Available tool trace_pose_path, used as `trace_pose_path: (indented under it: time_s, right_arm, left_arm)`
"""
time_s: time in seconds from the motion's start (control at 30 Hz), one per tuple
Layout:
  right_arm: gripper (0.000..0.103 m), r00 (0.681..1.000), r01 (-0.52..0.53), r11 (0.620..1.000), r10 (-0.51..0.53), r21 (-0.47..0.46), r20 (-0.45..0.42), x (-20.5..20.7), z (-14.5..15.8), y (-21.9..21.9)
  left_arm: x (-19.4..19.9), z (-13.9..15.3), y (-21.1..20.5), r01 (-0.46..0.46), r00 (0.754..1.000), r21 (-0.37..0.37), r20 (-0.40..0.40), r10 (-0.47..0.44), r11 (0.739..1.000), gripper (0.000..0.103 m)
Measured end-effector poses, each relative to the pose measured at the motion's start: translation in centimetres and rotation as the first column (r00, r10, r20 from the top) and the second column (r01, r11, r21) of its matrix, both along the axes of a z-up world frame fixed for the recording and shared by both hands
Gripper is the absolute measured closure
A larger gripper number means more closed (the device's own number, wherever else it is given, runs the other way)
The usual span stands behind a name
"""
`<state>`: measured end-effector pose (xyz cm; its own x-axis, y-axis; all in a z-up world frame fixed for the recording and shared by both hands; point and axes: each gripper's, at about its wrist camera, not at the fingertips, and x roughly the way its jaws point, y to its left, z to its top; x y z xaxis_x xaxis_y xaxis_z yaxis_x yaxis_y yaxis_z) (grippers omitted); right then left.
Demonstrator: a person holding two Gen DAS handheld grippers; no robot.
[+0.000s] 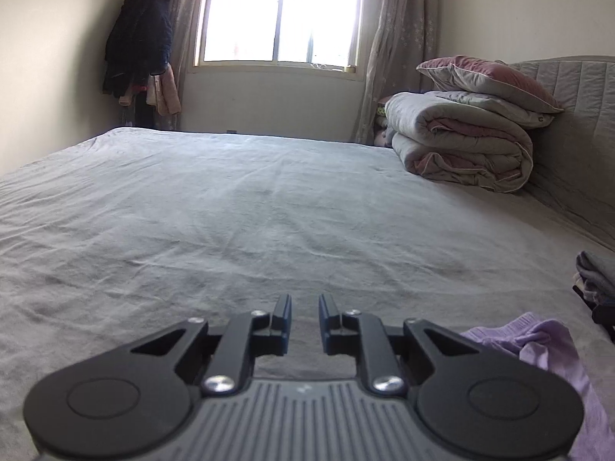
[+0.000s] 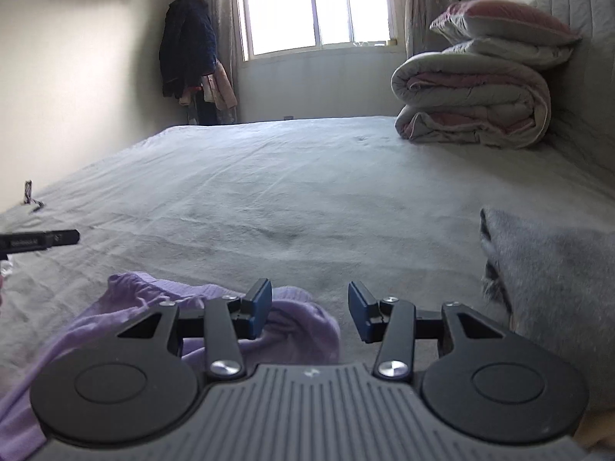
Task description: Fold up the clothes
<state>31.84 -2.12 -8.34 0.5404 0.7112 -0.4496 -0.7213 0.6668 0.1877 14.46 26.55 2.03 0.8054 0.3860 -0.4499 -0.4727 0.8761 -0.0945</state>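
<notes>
On bed (image 1: 230,199): purple top (image 2: 292,319) crumpled near front edge. Left tongs (image 1: 304,307) slightly apart, empty. Right tongs (image 2: 309,299) wide apart, empty, over purple top. Grey cloth (image 2: 553,269) at right.

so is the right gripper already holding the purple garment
No, the right gripper is open with nothing between its fingers, and the purple garment lies crumpled on the bed beneath it.
</notes>
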Motion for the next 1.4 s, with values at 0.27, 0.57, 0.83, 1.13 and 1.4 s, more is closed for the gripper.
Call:
trace_pose_path:
  time_s: [0.27, 0.57, 0.83, 1.13, 1.4]
  right_arm:
    - [0.054, 0.987, -0.017, 0.999, 0.023, 0.038, -0.158, -1.6, -0.5, -1.8]
    - [0.045, 0.977, -0.009, 0.997, 0.024, 0.073, -0.214, -1.1, -1.7, -0.9]
    - [0.035, 0.954, 0.052, 0.99, -0.011, 0.13, -0.298, 2.0, -2.9, -1.3]
    - [0.007, 0.868, 0.098, 0.944, 0.074, 0.315, -0.491, 5.8, -4.7, -2.0]
    - [0.016, 0.793, 0.045, 0.901, 0.23, 0.431, -0.564, 7.8, -5.0, -0.5]
  left_arm:
    - [1.8, -1.9, -1.7, 0.012, 0.994, 0.04, -0.11, -0.008, 0.999, 0.047]
    - [3.8, -3.7, -3.1, 0.008, 0.979, 0.117, -0.202, 0.016, 0.993, 0.005]
    - [5.6, -4.5, -3.5, 0.072, 0.969, 0.129, -0.244, -0.038, 0.989, 0.001]
    - [6.0, -5.1, -3.3, 0.187, 0.97, -0.059, -0.148, -0.194, 0.981, 0.001]
    - [6.5, -5.4, -2.4, 0.183, 0.979, -0.173, -0.064, -0.196, 0.968, 0.001]
